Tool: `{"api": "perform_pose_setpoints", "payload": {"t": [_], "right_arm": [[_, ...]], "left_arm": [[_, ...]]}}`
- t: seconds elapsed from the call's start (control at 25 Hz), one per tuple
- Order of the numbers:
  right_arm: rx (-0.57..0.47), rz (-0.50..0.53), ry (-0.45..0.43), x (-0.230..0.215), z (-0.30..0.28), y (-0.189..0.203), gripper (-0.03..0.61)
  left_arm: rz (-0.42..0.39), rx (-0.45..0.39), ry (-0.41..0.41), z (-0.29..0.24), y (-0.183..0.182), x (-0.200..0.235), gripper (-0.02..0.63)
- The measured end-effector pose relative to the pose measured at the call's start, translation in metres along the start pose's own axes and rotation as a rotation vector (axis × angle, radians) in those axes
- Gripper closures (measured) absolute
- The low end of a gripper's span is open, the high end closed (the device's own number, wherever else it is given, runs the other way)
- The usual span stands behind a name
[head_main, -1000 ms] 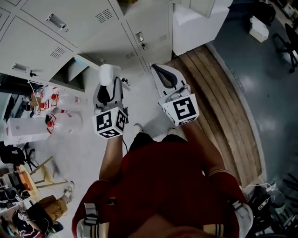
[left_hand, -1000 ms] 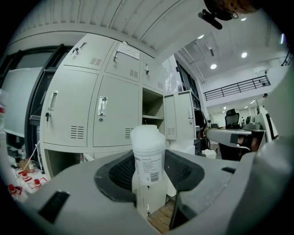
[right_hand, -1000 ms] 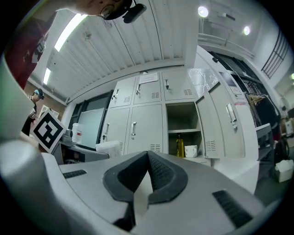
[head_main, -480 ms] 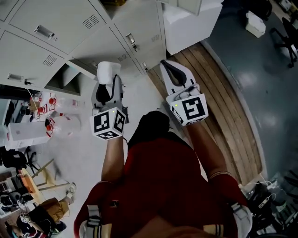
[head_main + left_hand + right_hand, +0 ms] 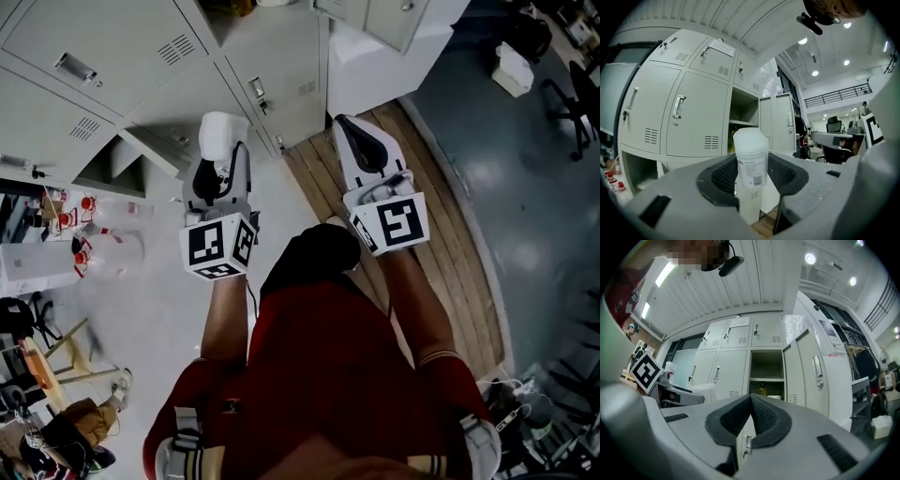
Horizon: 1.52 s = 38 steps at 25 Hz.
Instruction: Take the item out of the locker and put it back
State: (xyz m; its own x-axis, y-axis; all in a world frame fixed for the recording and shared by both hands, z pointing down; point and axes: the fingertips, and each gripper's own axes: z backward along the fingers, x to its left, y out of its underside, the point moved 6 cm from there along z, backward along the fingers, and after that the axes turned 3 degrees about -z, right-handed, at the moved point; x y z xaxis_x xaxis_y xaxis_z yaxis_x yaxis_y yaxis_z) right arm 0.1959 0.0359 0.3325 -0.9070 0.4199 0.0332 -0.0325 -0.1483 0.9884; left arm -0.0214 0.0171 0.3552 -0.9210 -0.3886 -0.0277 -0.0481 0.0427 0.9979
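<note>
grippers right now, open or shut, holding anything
Left gripper: closed on the white bottle.
Right gripper: closed, nothing between the jaws.

The bottle (image 5: 750, 157) sits between the jaws of the left gripper (image 5: 752, 177). The right gripper (image 5: 362, 150) is on its right, over the wooden boards (image 5: 445, 272). The lockers (image 5: 112, 56) stand ahead.

The head view looks steeply down from above the person onto the left gripper (image 5: 223, 150), the right gripper (image 5: 356, 136) and the lockers (image 5: 141, 56) ahead. Each gripper view rides just behind its own jaws, facing forward and upward — the left with a white bottle (image 5: 750, 159) close before its lens. All three share the lockers; both gripper views share the open compartment (image 5: 766, 364).
</note>
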Motion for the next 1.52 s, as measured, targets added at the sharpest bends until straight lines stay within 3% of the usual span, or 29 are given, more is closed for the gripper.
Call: {"api": "perform_pose_setpoints", "payload": {"t": [0.76, 1.52], "right_arm": [[0.002, -0.008, -0.13, -0.121, -0.133, -0.032, 0.58], [0.018, -0.066, -0.169, -0.135, -0.218, -0.07, 0.58]], "left_arm": [[-0.004, -0.009, -0.068, -0.163, -0.062, -0.014, 0.412], [0.007, -0.03, -0.096, -0.215, -0.134, 0.011, 0.412]]}}
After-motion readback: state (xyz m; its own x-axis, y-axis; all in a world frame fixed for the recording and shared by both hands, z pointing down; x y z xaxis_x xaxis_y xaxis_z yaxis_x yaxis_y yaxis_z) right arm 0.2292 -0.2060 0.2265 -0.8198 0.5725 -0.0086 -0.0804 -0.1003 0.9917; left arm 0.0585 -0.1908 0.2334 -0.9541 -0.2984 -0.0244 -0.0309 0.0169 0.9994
